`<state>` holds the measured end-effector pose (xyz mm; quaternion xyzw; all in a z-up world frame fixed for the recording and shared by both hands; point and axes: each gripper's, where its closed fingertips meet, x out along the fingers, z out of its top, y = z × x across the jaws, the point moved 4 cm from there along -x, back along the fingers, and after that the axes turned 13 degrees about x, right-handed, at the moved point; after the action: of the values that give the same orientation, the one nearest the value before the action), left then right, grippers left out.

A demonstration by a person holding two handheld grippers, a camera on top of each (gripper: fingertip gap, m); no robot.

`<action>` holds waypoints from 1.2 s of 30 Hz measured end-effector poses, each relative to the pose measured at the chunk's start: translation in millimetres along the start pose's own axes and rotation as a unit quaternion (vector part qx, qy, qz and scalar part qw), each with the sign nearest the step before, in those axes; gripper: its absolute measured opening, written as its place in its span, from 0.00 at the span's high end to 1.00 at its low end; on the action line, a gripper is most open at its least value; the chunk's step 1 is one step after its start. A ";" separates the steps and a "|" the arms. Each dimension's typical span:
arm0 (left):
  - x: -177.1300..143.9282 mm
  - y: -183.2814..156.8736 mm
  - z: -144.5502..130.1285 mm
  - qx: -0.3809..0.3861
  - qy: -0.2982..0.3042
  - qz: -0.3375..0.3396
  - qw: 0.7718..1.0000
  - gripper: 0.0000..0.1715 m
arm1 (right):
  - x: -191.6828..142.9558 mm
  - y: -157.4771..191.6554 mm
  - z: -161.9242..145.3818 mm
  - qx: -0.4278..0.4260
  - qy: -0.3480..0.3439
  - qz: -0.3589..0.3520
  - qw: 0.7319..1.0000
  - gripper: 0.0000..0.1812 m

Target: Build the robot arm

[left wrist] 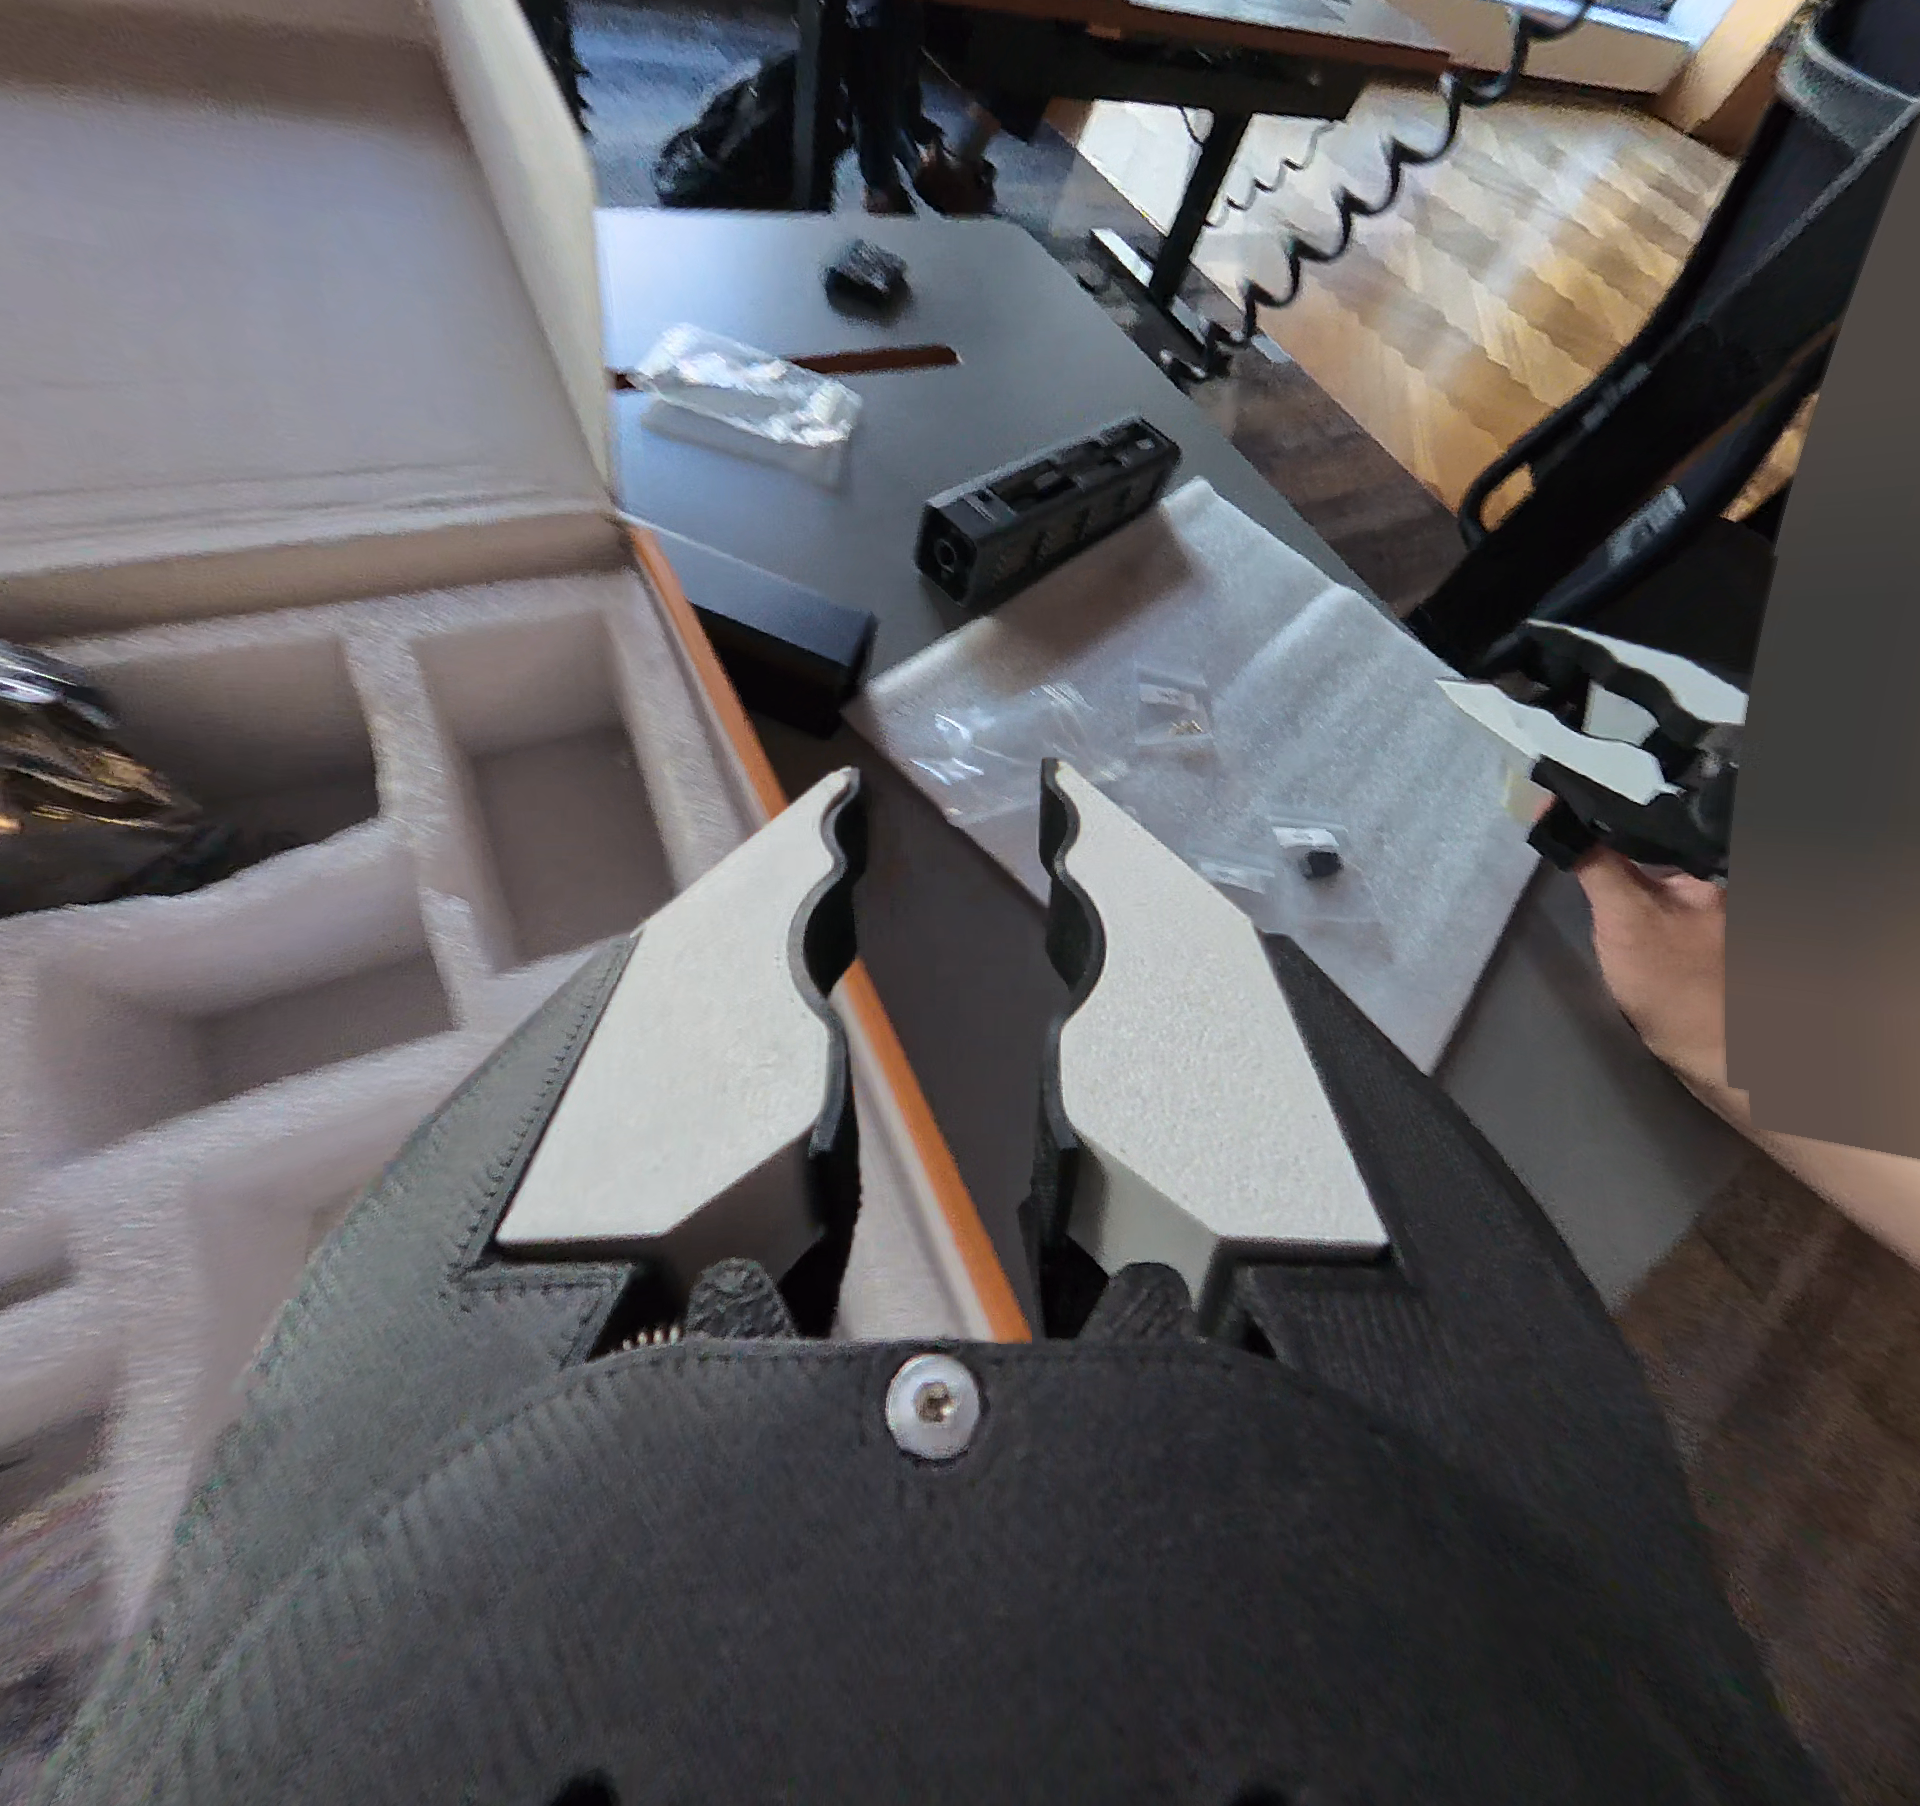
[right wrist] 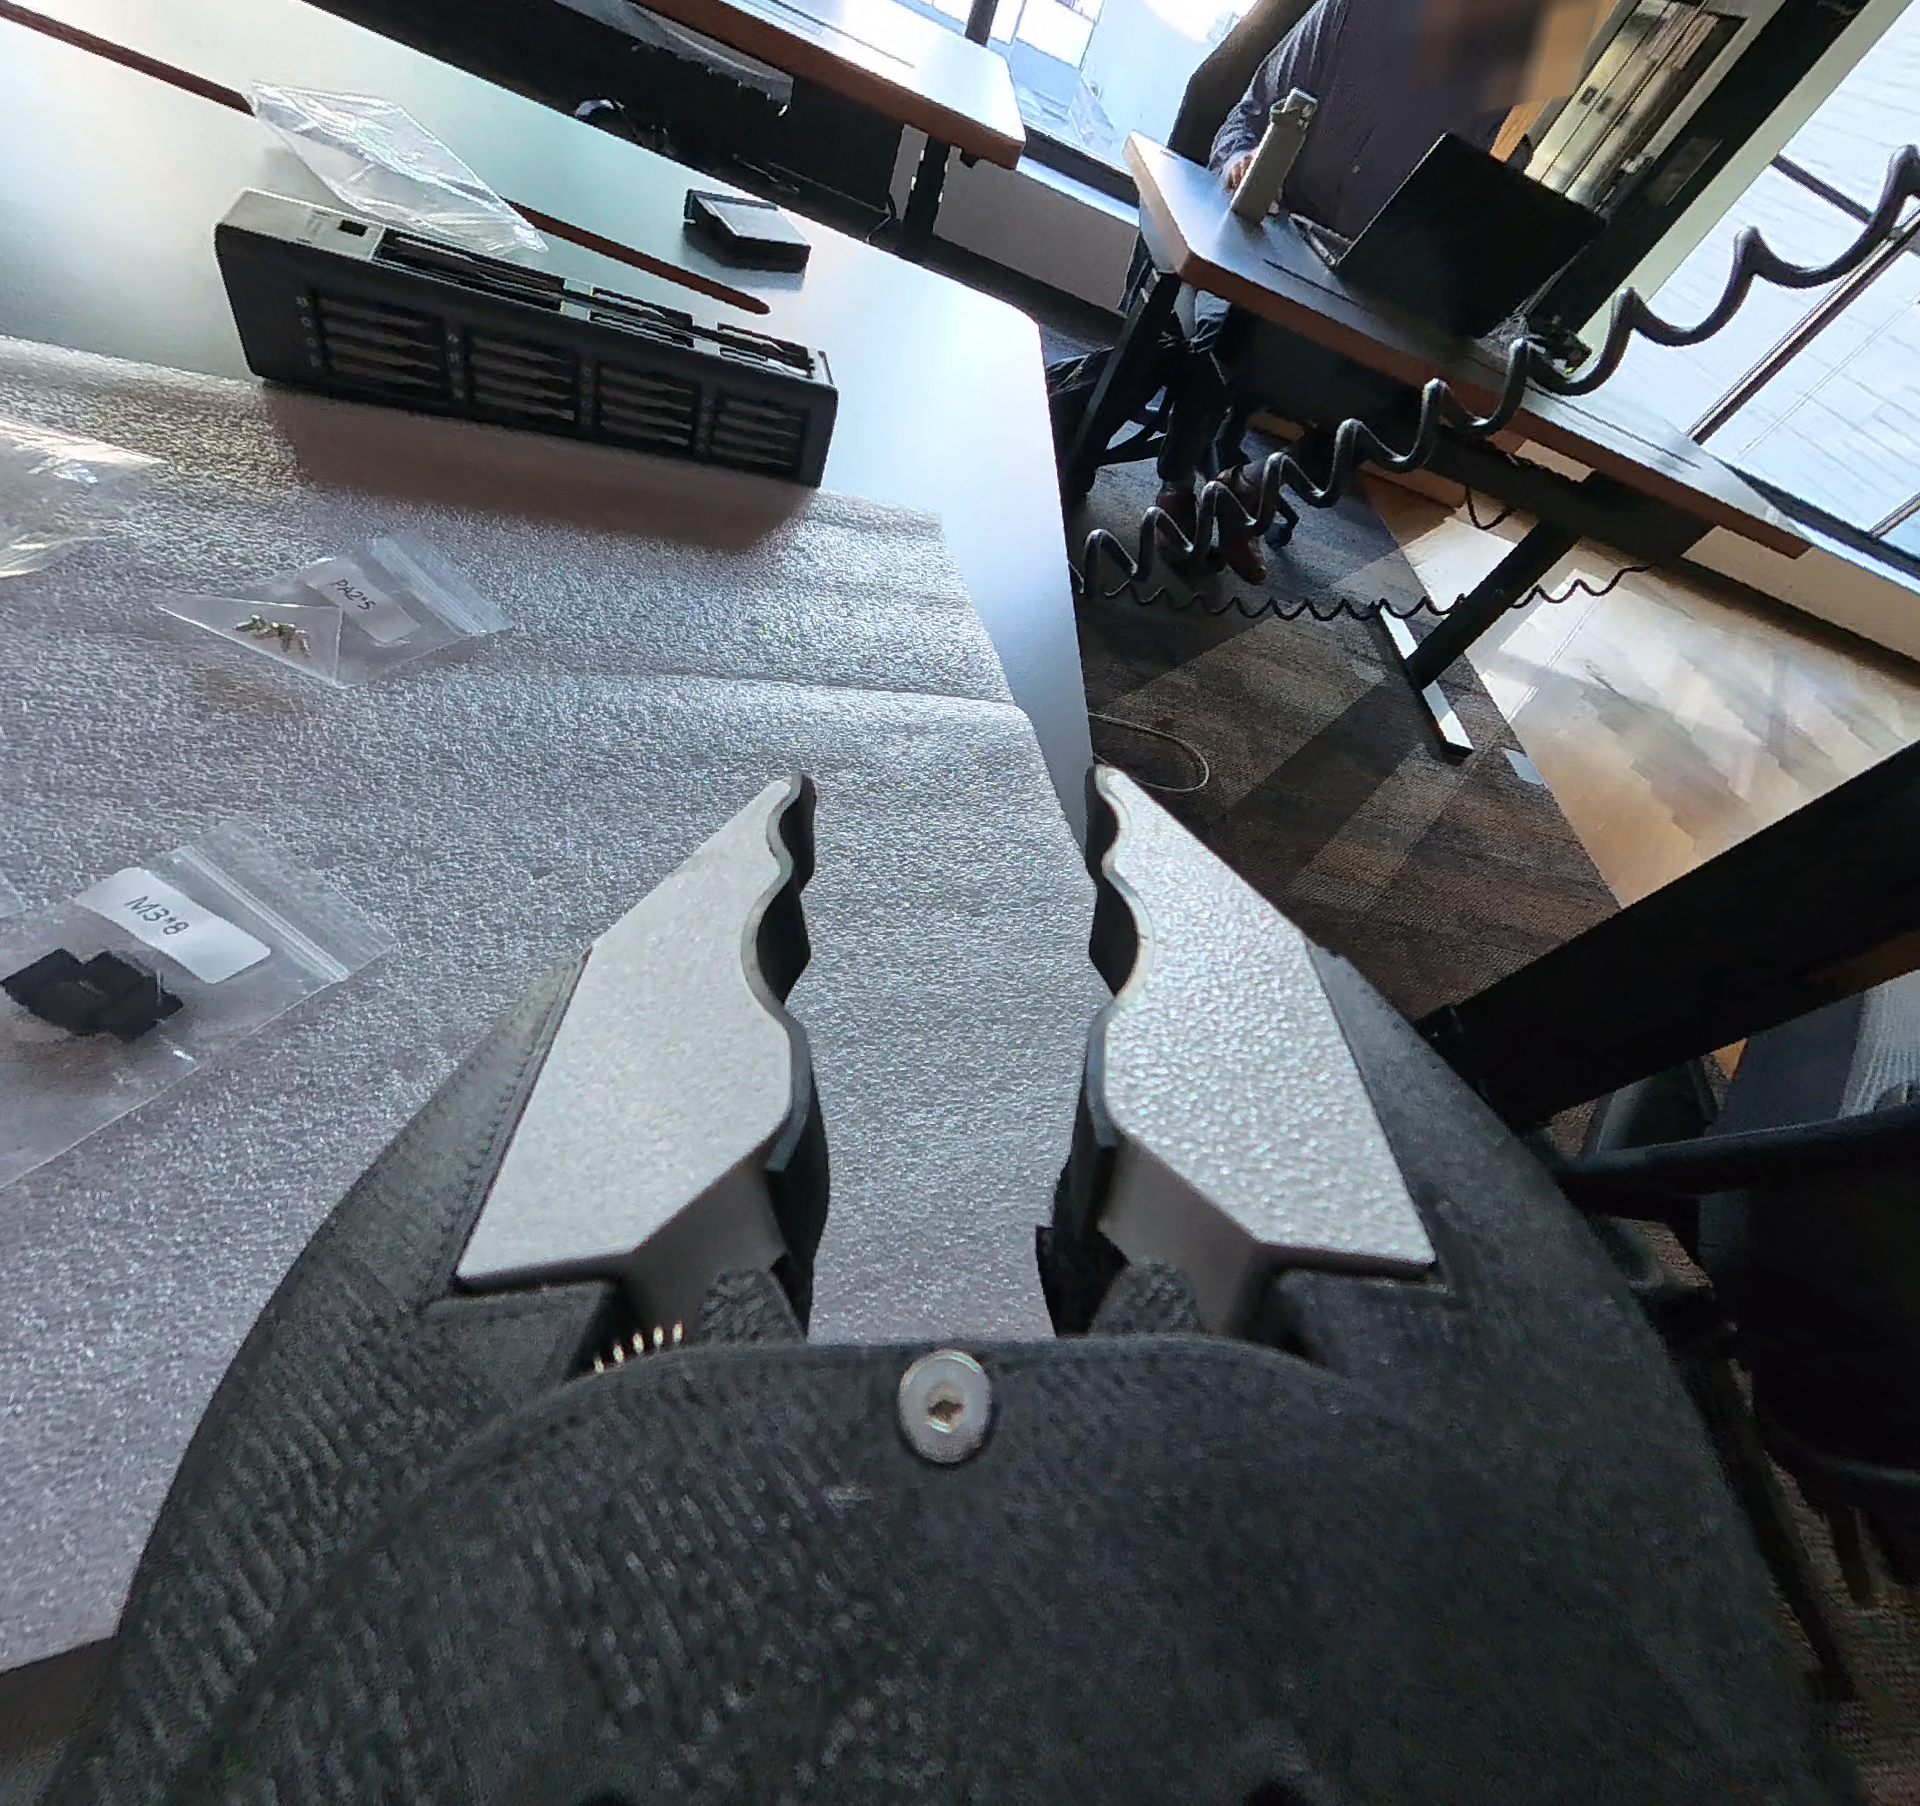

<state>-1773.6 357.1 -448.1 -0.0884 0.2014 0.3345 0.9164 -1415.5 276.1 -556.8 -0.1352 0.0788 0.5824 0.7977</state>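
— Left wrist view first: what do you see from where you stand?

— The left gripper [left wrist: 951,800] hangs with its 2 fingers spread and nothing between them, right over the orange edge of an open case [left wrist: 727,676]. The case is lined with pale foam [left wrist: 312,925] cut into compartments; 1 compartment at the far left has something dark and shiny [left wrist: 62,800] in it, too blurred to name.

— And past the case?

— A dark table [left wrist: 1039,322] with a white foam sheet [left wrist: 1351,696] on it. A black slotted box [left wrist: 1049,509] lies just beyond the sheet, a crumpled clear bag [left wrist: 748,385] farther back. The right gripper [left wrist: 1558,748] shows at the right edge, over the sheet's corner, held by a hand [left wrist: 1652,935].

— Right wrist view, then?

— The right gripper [right wrist: 951,800] is also spread wide and grips nothing. It sits low over the foam sheet [right wrist: 623,717], near the table's edge [right wrist: 1049,530].

— What is nearest to it?

— 2 small zip bags on the sheet, to its left: 1 with black parts [right wrist: 135,987], 1 with tiny brass screws [right wrist: 322,613]. Both bear white labels. The black slotted box [right wrist: 520,354] lies beyond, partly on the sheet, with the clear bag [right wrist: 384,156] touching its top.

— Anything else?

— A coiled black cable [right wrist: 1351,468] hanging past the table, and a seated person [right wrist: 1320,94] at another desk with a laptop [right wrist: 1455,239].
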 end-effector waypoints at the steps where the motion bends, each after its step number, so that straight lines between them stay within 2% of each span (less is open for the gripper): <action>1: -5.3 10.8 4.0 0.008 -0.006 0.020 1.000 0.81 | -0.1 -1.2 0.2 0.006 -0.001 0.000 1.000 0.72; 4: -30.0 49.8 9.9 0.013 -0.011 0.075 0.997 0.79 | -0.6 -7.5 0.8 0.035 -0.004 -0.003 0.999 0.73; 8: -75.7 106.8 -1.1 -0.005 0.003 0.140 0.990 0.76 | -1.3 -14.6 1.3 0.068 -0.008 -0.007 0.998 0.73; 14: -141.1 160.6 -30.8 0.007 0.024 0.230 0.973 0.71 | 4.0 -5.4 -3.5 0.012 0.019 -0.017 1.000 0.73; 26: -204.4 196.8 -77.3 -0.033 0.003 0.261 0.965 0.72 | 11.2 4.9 -11.2 -0.075 0.052 -0.049 0.995 0.75; 36: -208.1 197.9 -97.1 -0.046 0.002 0.243 0.969 0.74 | 12.9 5.2 -12.6 -0.087 0.059 -0.058 0.993 0.76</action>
<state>-2076.7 358.5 -452.1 -0.0793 0.2034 0.5562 0.8019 -1416.1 285.4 -573.1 -0.2428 0.0670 0.5303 0.8095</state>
